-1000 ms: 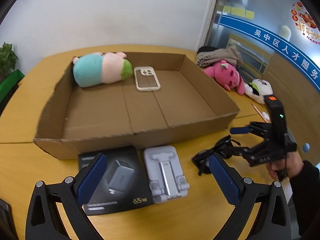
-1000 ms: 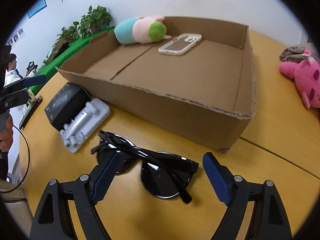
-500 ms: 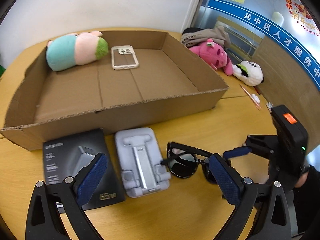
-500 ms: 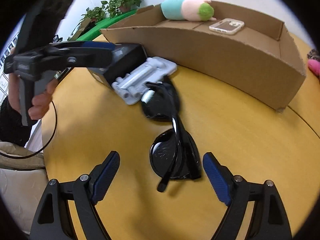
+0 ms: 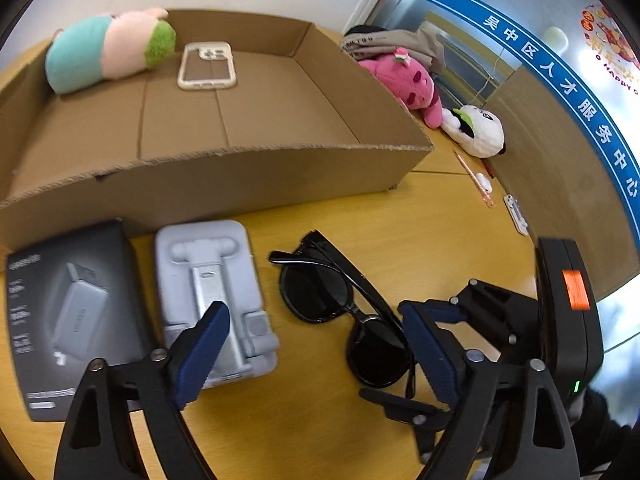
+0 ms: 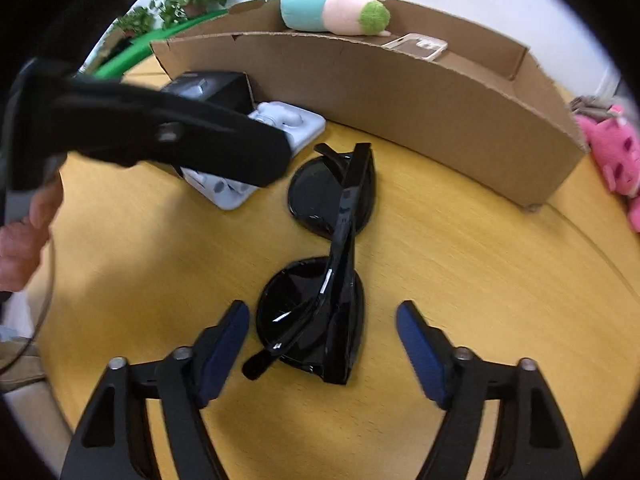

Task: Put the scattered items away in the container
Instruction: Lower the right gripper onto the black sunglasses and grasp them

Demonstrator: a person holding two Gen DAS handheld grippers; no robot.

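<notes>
Black sunglasses point(image 6: 332, 248) lie folded on the yellow table in front of a shallow cardboard box point(image 5: 224, 184). My right gripper point(image 6: 324, 352) is open, its jaws on either side of the near lens. My left gripper point(image 5: 316, 356) is open and empty above the table, between a grey phone stand point(image 5: 216, 292) and the sunglasses point(image 5: 344, 312). A black charger box point(image 5: 68, 312) lies left of the stand. In the cardboard box lie a teal-pink plush point(image 5: 104, 52) and a phone case point(image 5: 206, 66).
A pink plush point(image 5: 408, 80), a panda plush point(image 5: 476, 128) and folded clothes point(image 5: 392, 40) lie right of the cardboard box. A pen point(image 5: 474, 178) lies near the table's right edge. Green plants point(image 6: 188, 0) stand behind the box in the right wrist view.
Both grippers have moved closer to the table. My right gripper has come down around the sunglasses' near lens. My left gripper has moved in over the phone stand and sunglasses.
</notes>
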